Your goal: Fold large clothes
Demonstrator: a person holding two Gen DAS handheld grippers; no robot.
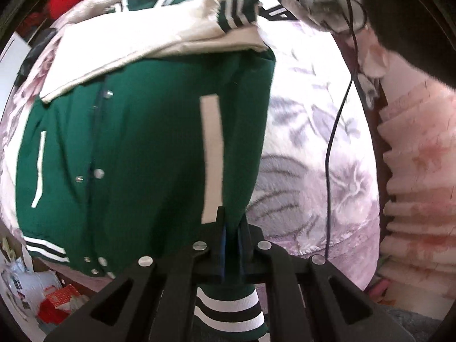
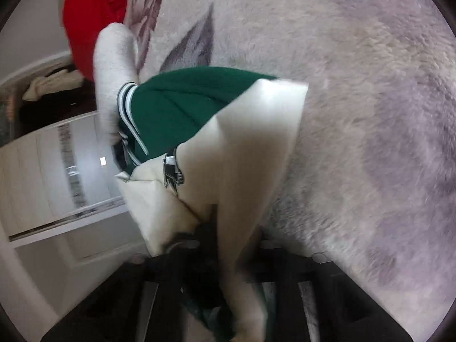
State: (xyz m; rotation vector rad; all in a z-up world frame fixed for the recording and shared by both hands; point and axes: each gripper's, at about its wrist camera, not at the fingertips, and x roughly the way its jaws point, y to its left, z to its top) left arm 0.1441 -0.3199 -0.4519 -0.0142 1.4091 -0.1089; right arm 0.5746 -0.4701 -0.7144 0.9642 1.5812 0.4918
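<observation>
The green jacket [image 1: 136,148] with cream sleeves lies on the flowered blanket [image 1: 313,142] of a bed, snap front up, both sleeves folded across the chest. The left tool [image 1: 231,229] is clamped on the green cloth at the jacket's lower side edge, just above the striped hem band [image 1: 228,310], which hangs below the tool. The right tool [image 2: 216,236] is blurred and half buried, but its jaws look pressed together on a cream sleeve [image 2: 250,142] near the shoulder end.

The jacket looks thick and fairly heavy for clothing, soft yet with enough body to hold a crease. The sleeves look smoother and may slide out of a light pinch; the ribbed bands give a firmer, thicker hold. Gripping through a seam or band edge, as the left tool does, seems safest. A red garment [image 2: 91,14] and a person's grey sock [image 2: 114,65] sit beyond the collar end.
</observation>
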